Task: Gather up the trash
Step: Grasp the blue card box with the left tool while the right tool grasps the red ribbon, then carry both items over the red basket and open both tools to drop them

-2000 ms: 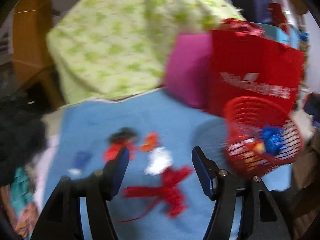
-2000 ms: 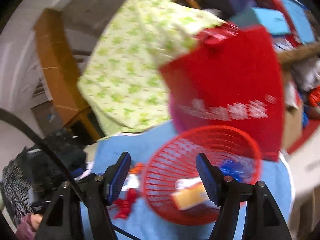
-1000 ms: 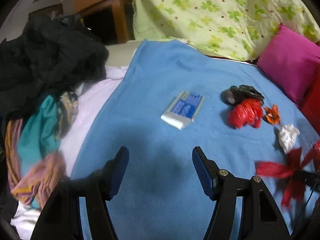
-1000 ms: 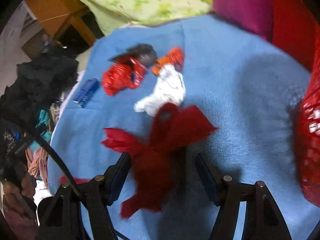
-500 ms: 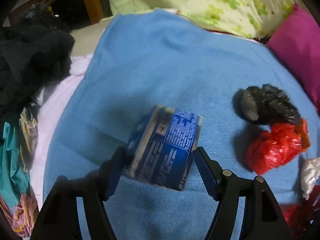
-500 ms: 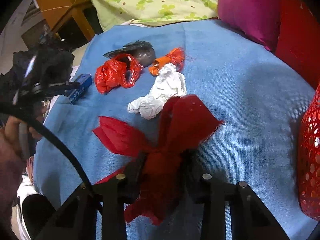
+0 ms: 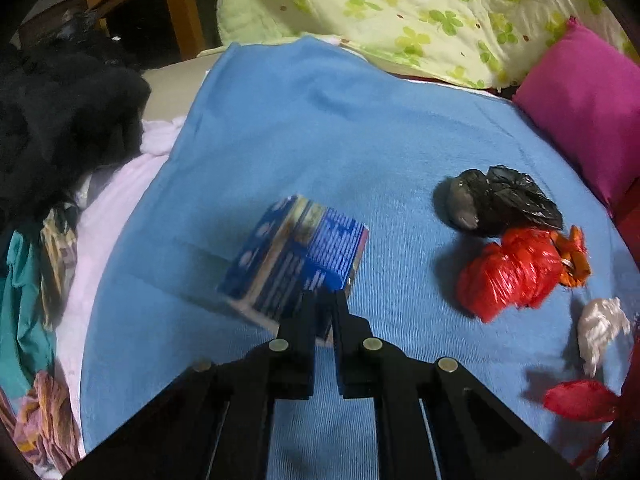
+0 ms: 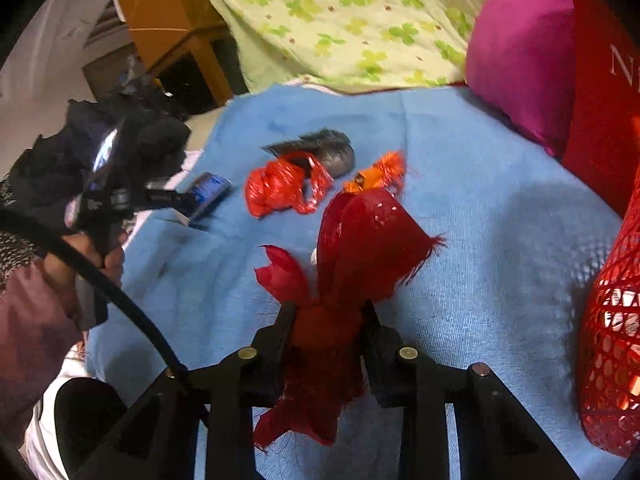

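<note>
- Blue terry cloth, a towel, covers the surface where the trash lies, with a green clover-print quilt and a magenta cushion behind it.
- The left gripper has its jaws drawn fully together, pinching the near edge of a flattened blue carton that tilts up off the towel.
- In the right wrist view the same carton shows at the tip of the left gripper, which a hand holds.
- The right gripper has its jaws closing on a bunched red mesh ribbon; the pads press its knot, and the frayed loops fan out above and below them.
- Loose on the towel lie a crumpled black plastic bag, a red plastic bag touching it, an orange wrapper just beside that, and a wad of white tissue nearer the camera.
- A red mesh basket stands at the right edge of the right wrist view, with some items inside, too hidden to name.
- Dark clothing is heaped left of the towel.
</note>
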Demonstrator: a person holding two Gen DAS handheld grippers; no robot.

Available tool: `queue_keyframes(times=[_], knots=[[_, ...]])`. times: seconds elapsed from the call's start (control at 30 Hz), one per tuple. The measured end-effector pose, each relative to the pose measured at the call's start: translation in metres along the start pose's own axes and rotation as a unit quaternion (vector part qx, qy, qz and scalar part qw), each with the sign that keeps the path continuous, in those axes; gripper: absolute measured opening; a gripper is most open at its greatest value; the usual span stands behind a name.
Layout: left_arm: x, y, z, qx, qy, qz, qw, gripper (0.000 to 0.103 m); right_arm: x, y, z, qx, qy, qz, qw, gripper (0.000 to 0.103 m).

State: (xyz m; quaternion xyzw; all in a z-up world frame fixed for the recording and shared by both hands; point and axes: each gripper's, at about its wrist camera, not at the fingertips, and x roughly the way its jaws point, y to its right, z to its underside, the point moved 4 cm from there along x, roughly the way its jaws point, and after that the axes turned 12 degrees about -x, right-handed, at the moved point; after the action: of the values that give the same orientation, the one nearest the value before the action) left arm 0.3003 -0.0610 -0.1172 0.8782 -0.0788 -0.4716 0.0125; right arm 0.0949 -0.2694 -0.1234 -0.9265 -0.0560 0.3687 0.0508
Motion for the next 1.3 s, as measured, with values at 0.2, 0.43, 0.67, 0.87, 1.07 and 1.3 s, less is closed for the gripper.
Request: queue_keyframes(times=[0.2,0.43,0.67,0.87,1.07,1.3], knots=[[-0.015,-0.014,-0.003,-0.025,0.021,-0.008,0.9994,0.069,-0.014,0.002,0.008,-0.003,0.003,-0.004,1.0,0.034],[0.014,-0.006,-0.012,0.004,0.024,-0.068,0.9974,0.085,-0.017,0.008,0.012,-0.001,0.007,-0.007,1.0,0.034],[0.048,-0.023,-0.014,-0.03,0.005,-0.063,0.9976,0.064,-0.008,0.009,0.012,-0.013,0.001,0.005,1.0,0.034],[0.01,-0.005,-0.007,-0.02,0.048,-0.012,0.9986,0.062,-0.028,0.001,0.002,-0.029,0.049,0.002,0.998,0.034],[-0.073,0.041,0.02,0.015,0.107,0.034,0.9936,0.062,-0.071,0.006,-0.009,-0.02,0.128,0.006,0.991,0.034],[-0.163,0.109,0.068,0.071,0.181,0.049,0.9796,0.062,-0.138,0.024,-0.008,-0.012,0.214,0.035,0.976,0.034]])
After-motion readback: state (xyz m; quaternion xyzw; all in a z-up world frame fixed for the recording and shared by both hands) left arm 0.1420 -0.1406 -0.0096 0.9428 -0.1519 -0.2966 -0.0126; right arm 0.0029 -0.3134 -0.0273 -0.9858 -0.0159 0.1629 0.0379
